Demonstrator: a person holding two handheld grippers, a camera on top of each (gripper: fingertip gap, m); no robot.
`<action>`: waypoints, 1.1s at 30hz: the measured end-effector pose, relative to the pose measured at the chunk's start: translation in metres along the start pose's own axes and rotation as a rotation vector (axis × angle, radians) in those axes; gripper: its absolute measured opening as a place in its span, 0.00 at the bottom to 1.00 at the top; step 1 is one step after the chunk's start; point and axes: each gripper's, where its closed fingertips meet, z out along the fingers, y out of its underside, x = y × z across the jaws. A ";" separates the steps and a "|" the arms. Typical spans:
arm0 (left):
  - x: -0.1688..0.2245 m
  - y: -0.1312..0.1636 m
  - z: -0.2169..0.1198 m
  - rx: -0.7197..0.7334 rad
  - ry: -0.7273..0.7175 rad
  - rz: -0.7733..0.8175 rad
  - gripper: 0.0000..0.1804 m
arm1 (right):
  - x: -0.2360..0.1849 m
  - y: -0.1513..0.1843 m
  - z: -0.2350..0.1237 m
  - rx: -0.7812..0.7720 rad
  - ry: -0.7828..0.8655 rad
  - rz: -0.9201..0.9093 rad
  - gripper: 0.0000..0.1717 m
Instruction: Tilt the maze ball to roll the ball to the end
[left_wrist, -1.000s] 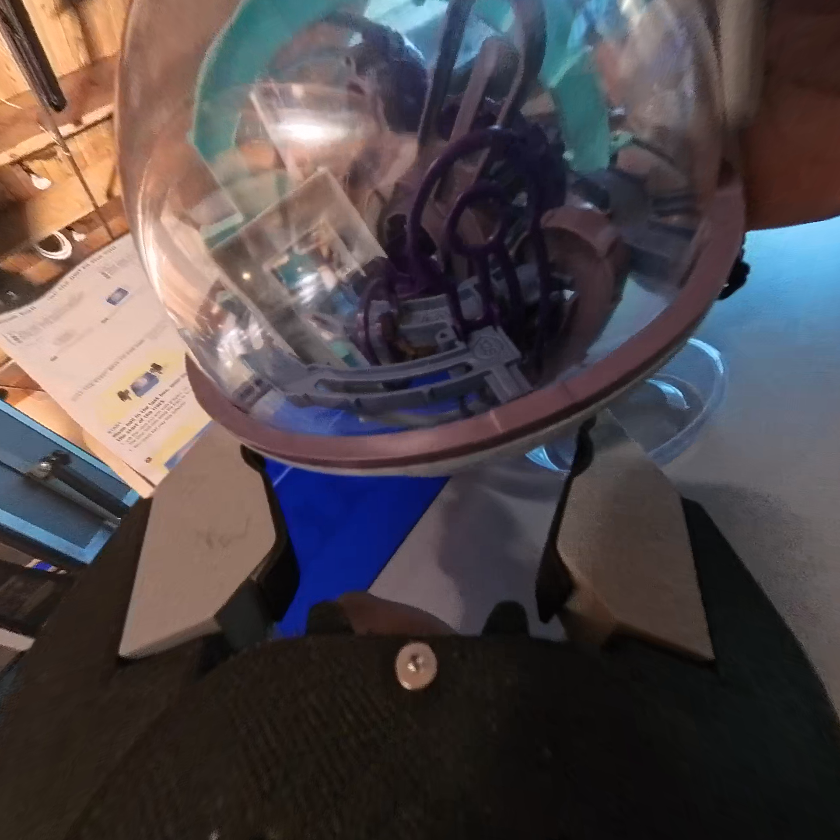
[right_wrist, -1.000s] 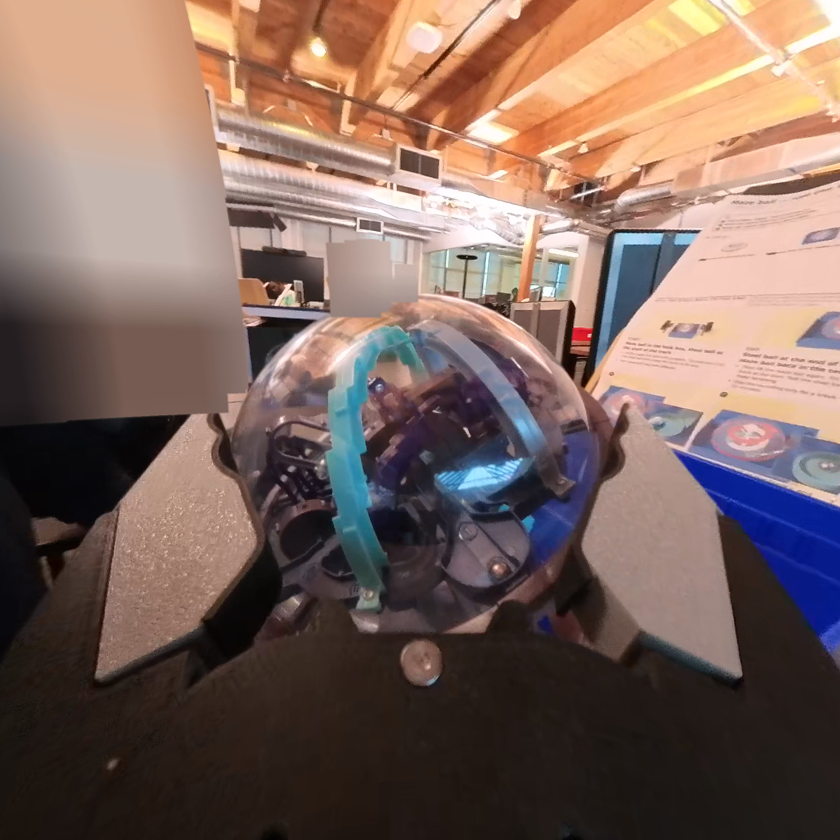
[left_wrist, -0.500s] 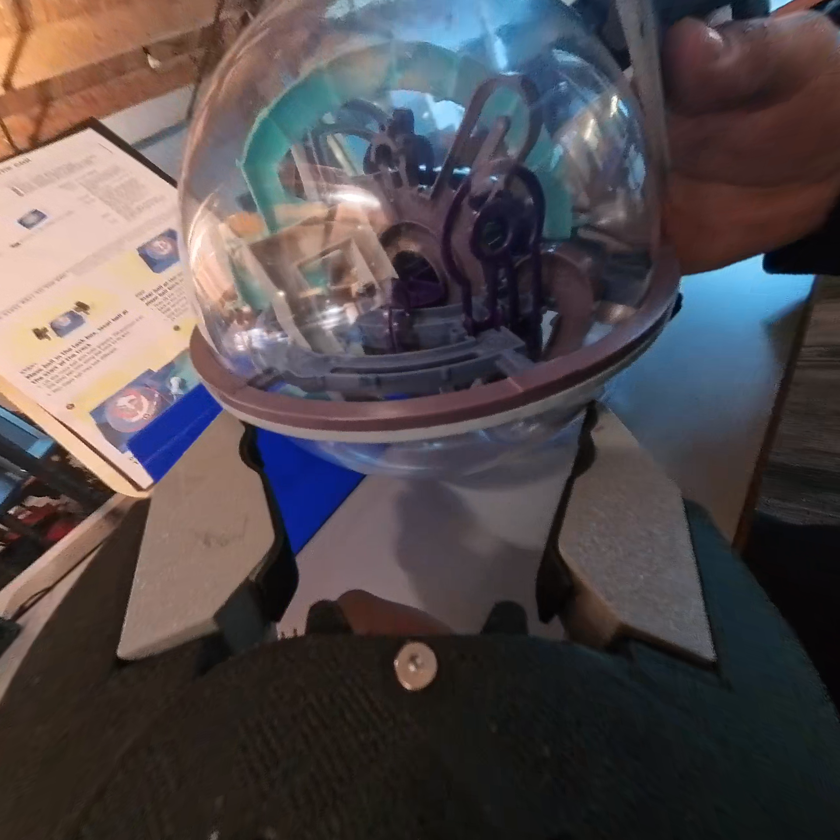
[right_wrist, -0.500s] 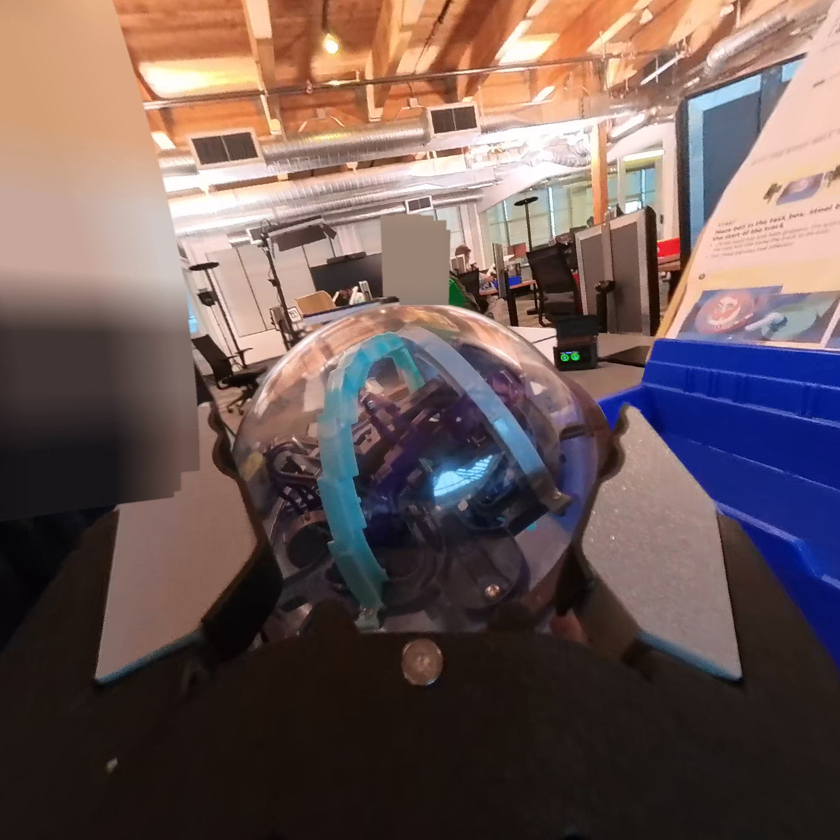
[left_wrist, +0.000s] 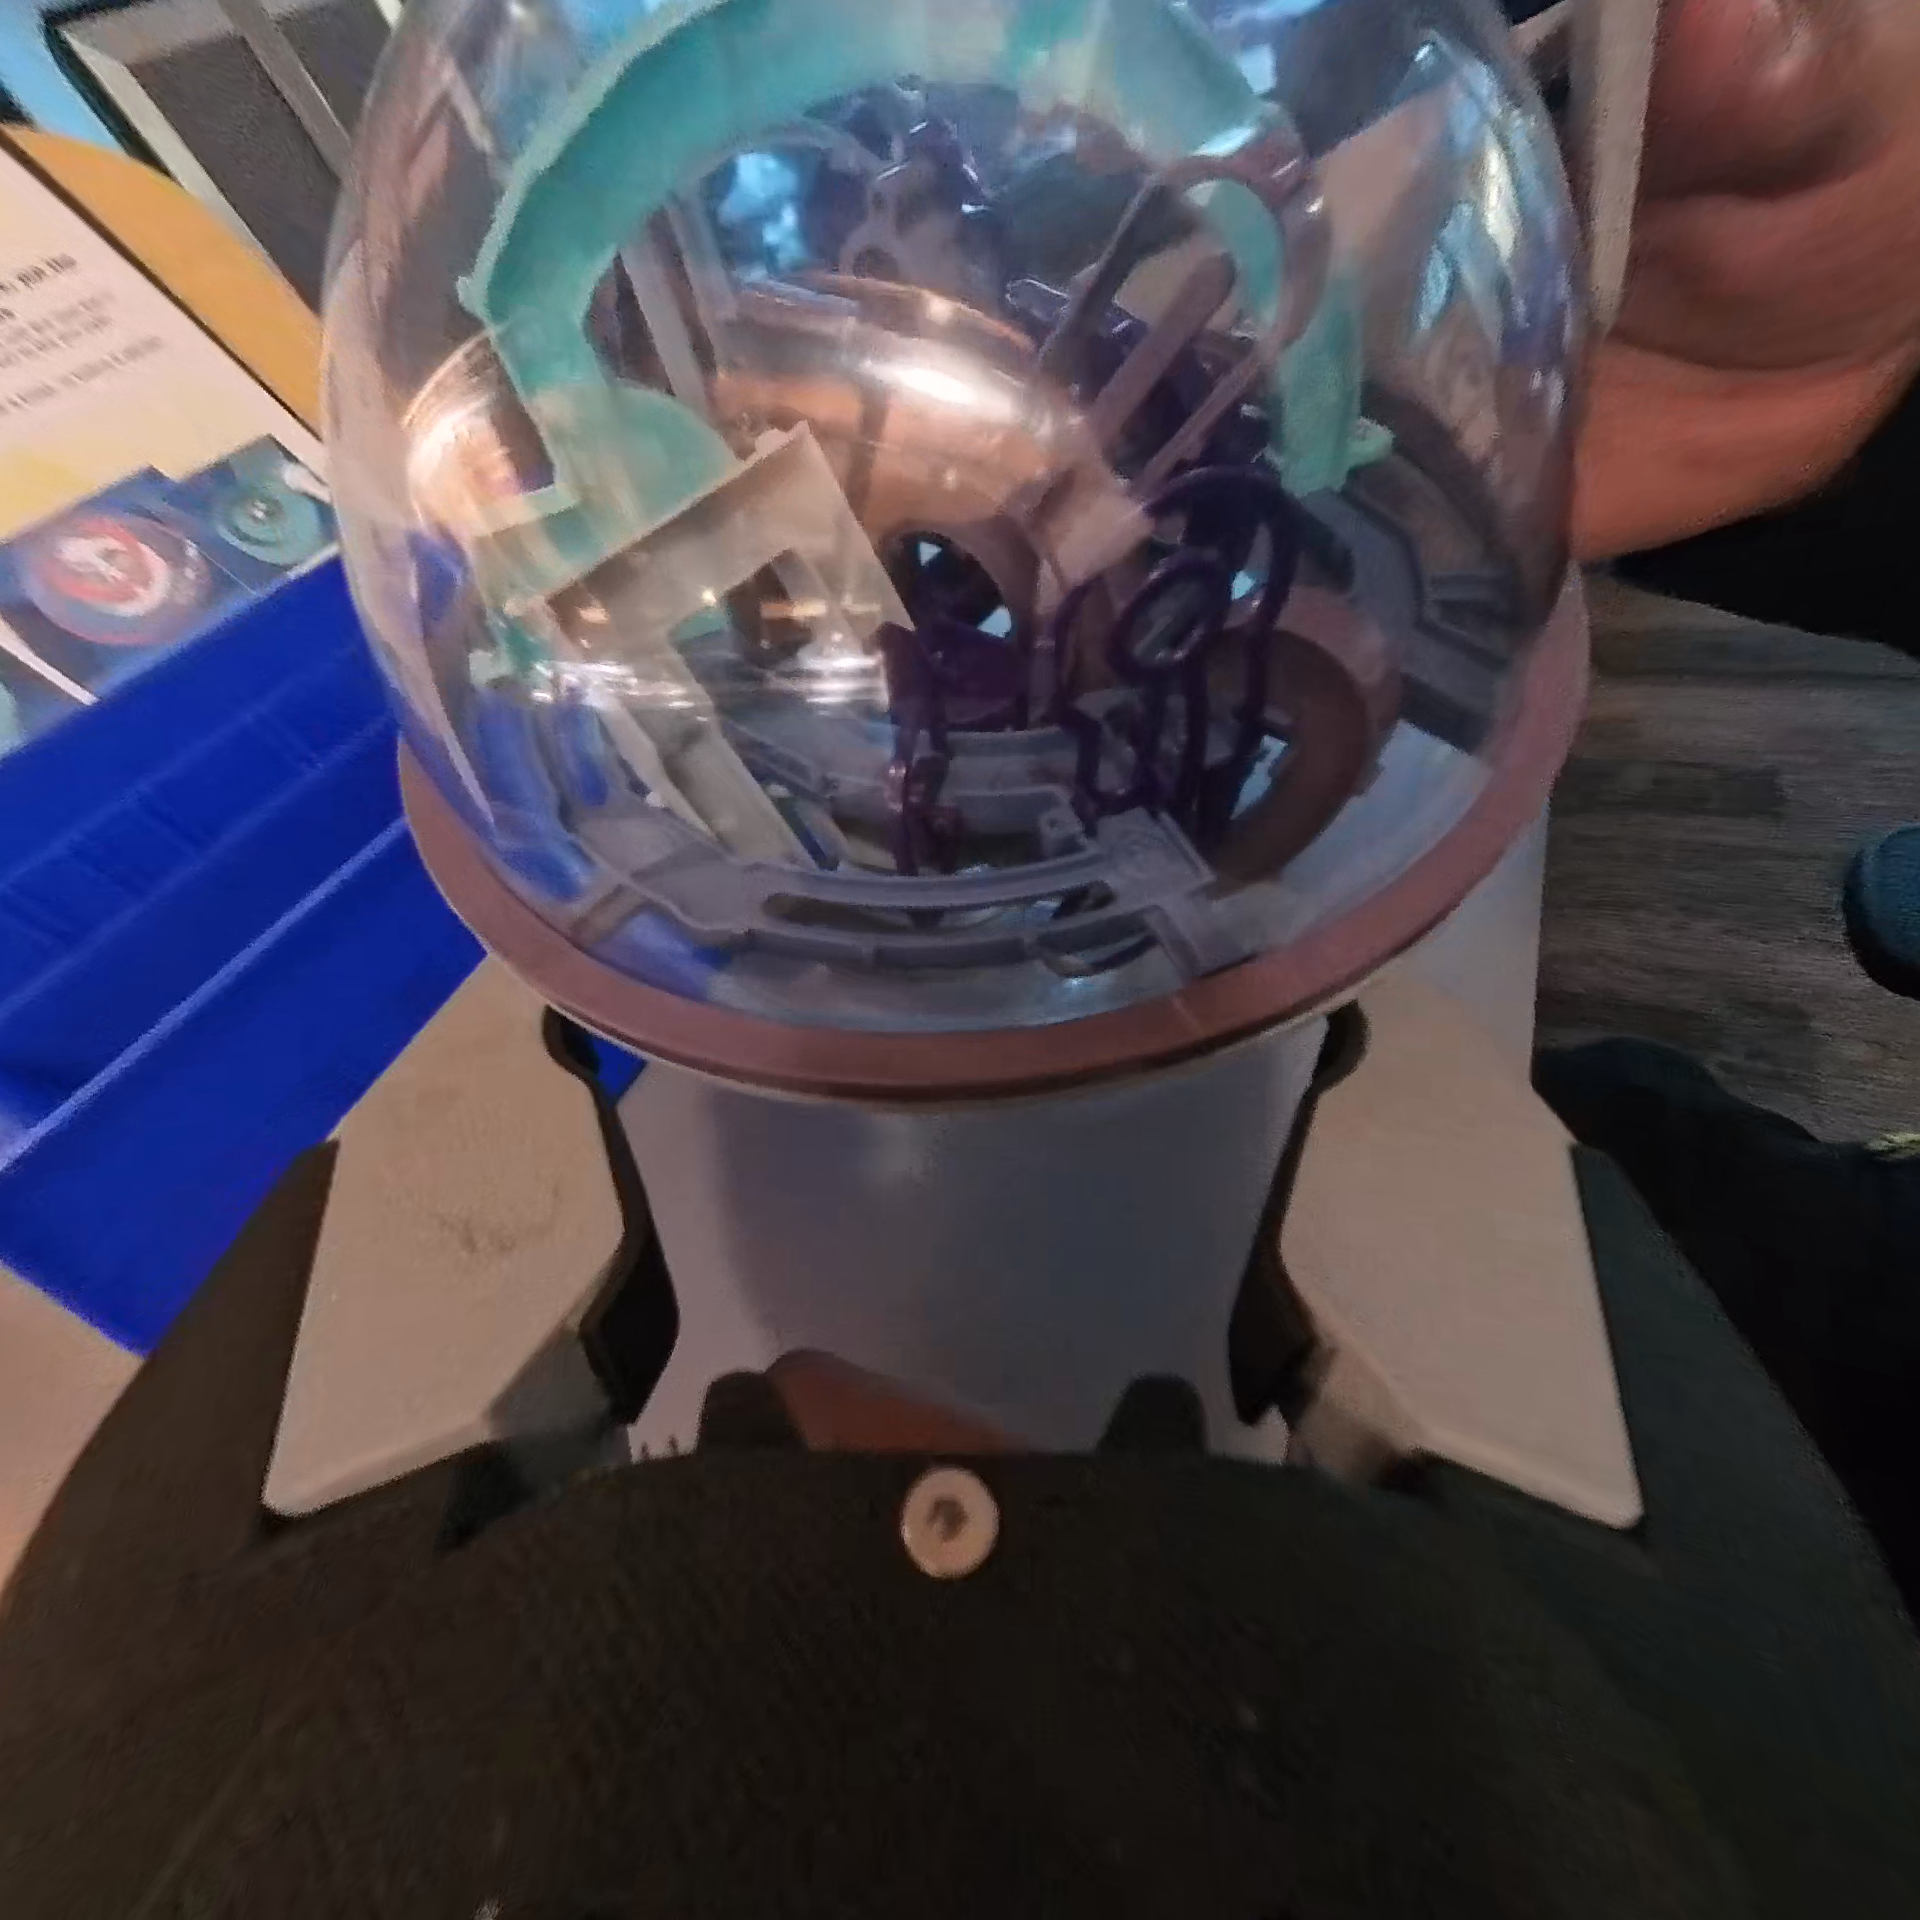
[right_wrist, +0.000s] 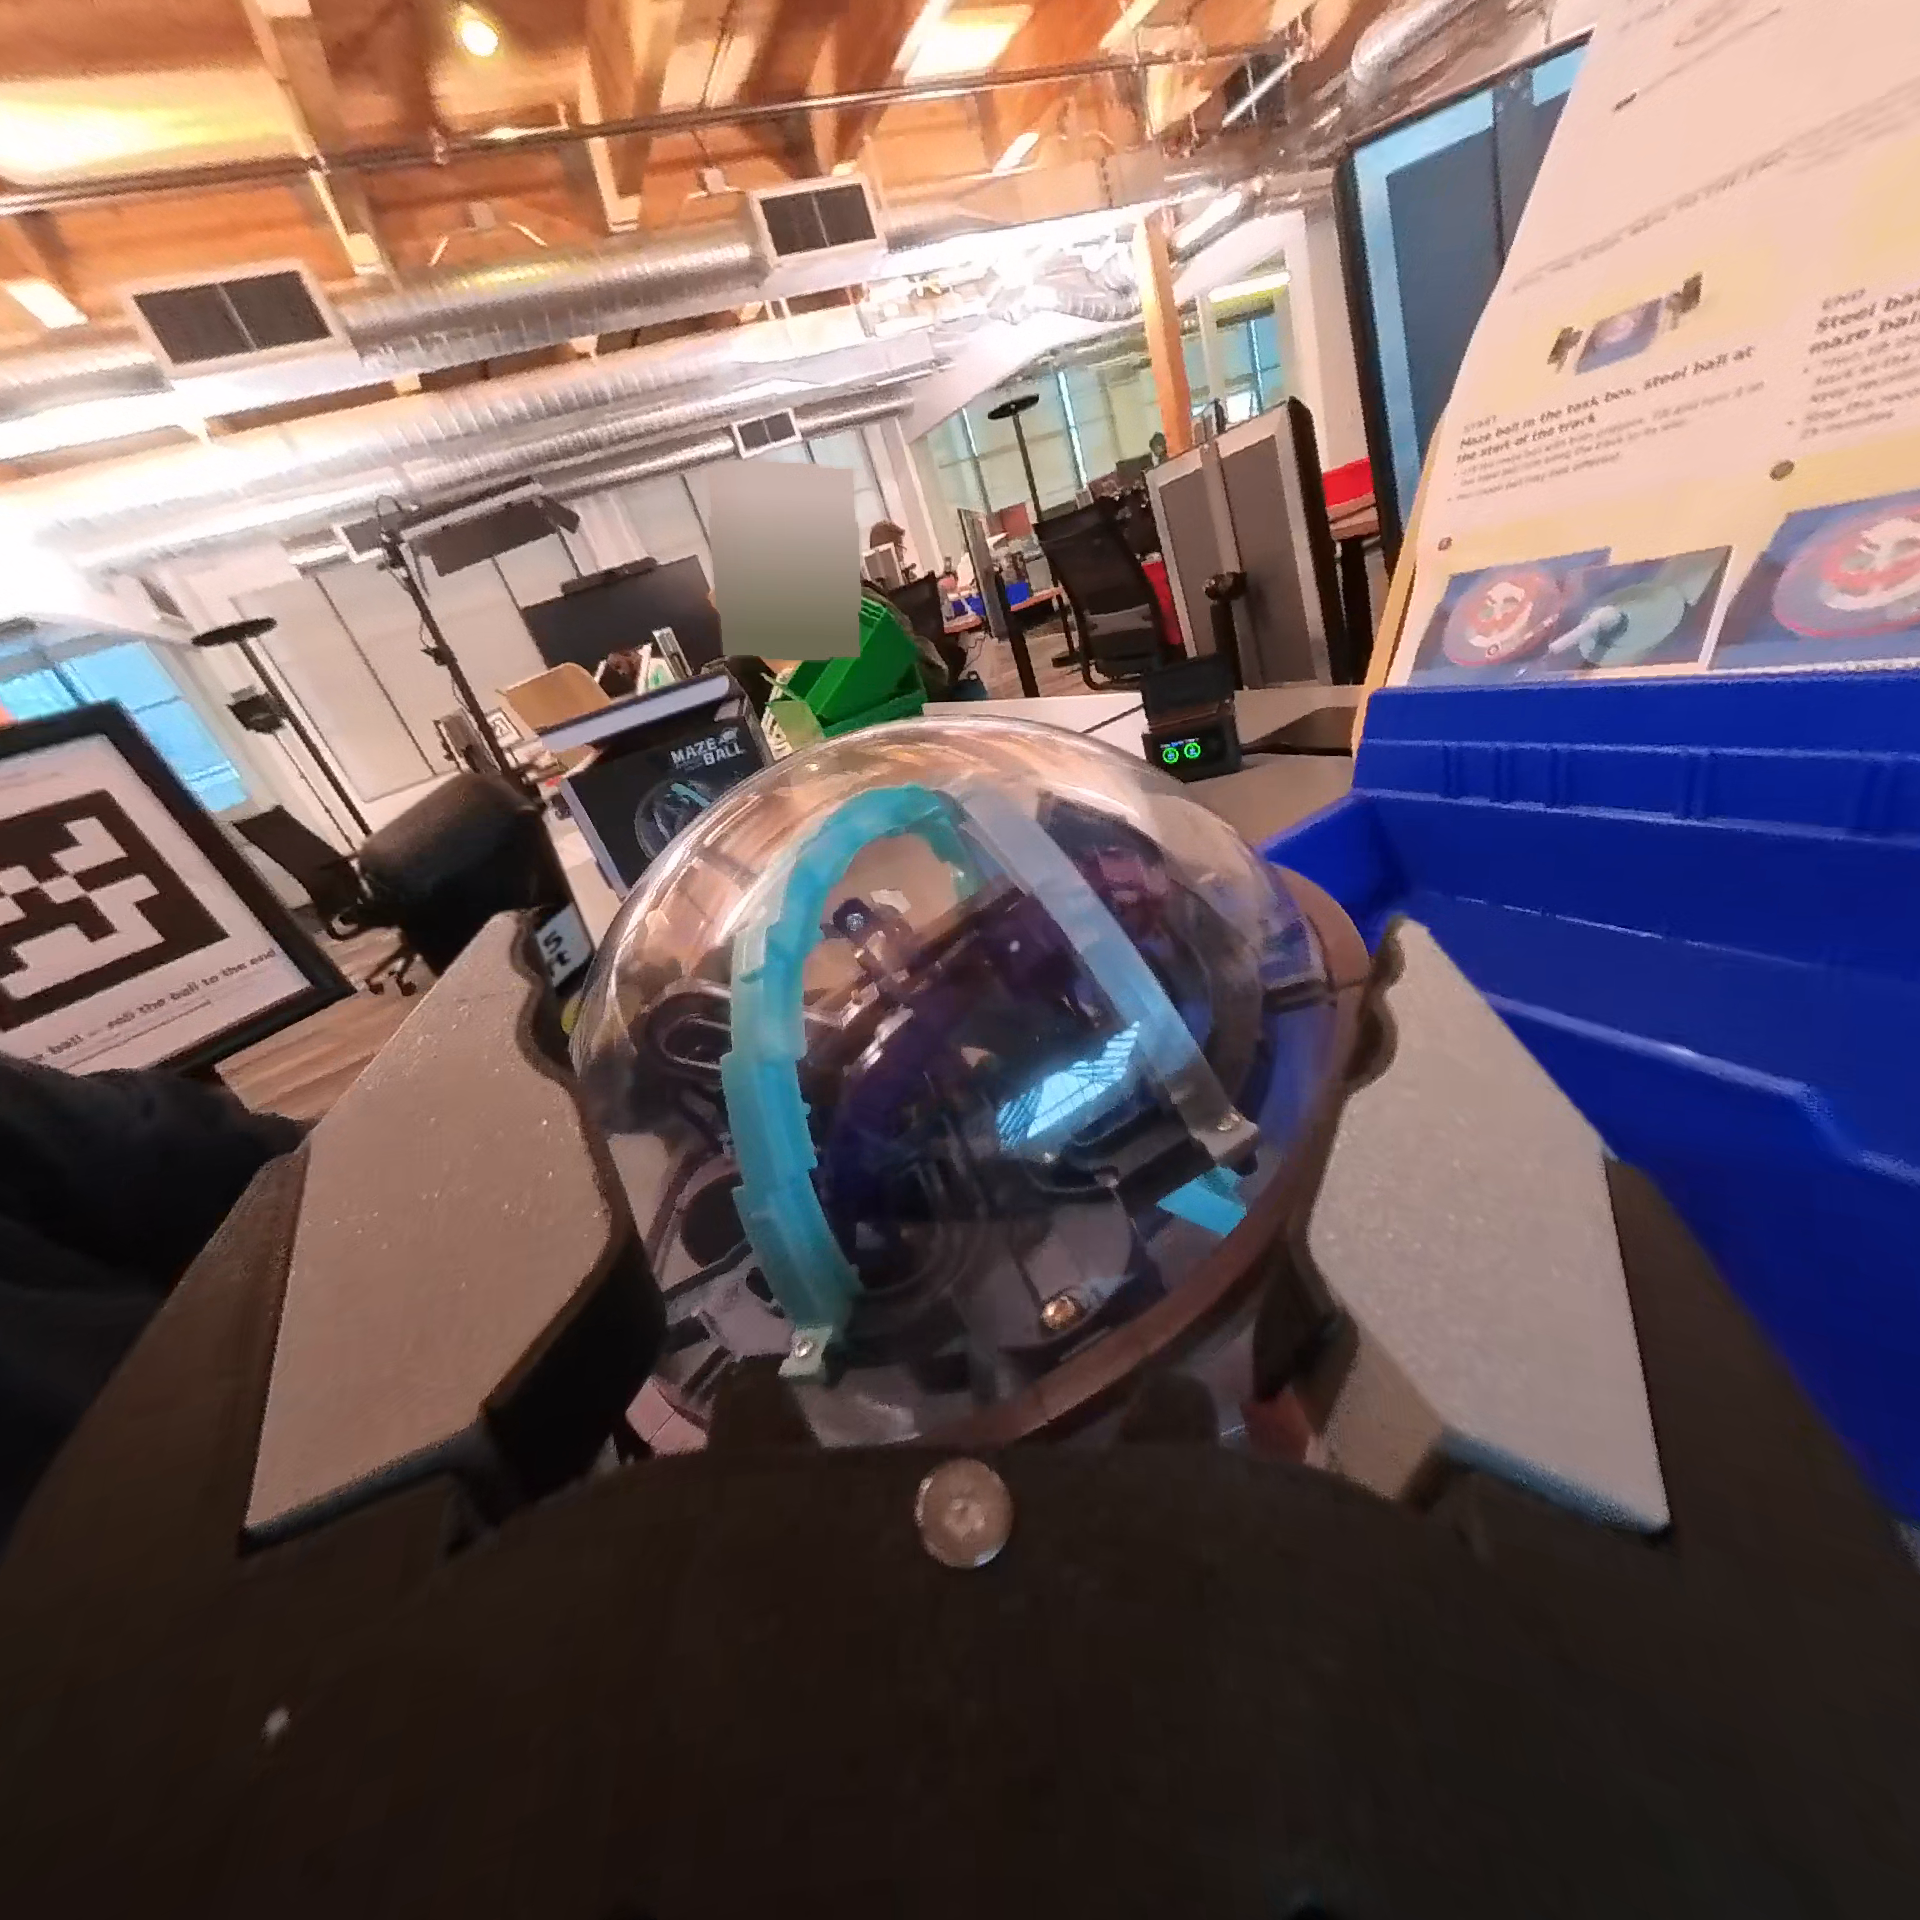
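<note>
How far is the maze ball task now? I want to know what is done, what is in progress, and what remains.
Done: the maze ball is off the table, clear of the blue bin.

In hand: the right hand-held gripper grips it on both sides, and the left hand-held gripper supports its brown rim from below, with the sphere tilted.

Left: I cannot find the small ball on the tracks, so reaching the end is unconfirmed.
</note>
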 end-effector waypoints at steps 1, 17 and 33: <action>0.001 0.002 -0.001 -0.010 0.007 -0.002 0.77 | 0.000 0.002 0.000 0.002 0.003 0.002 0.86; 0.013 0.010 -0.019 -0.064 -0.097 0.112 0.78 | -0.019 0.011 -0.003 0.024 -0.212 0.058 0.81; 0.004 0.005 -0.026 0.012 0.121 -0.276 0.79 | -0.024 -0.004 0.036 -0.198 -0.119 0.096 0.78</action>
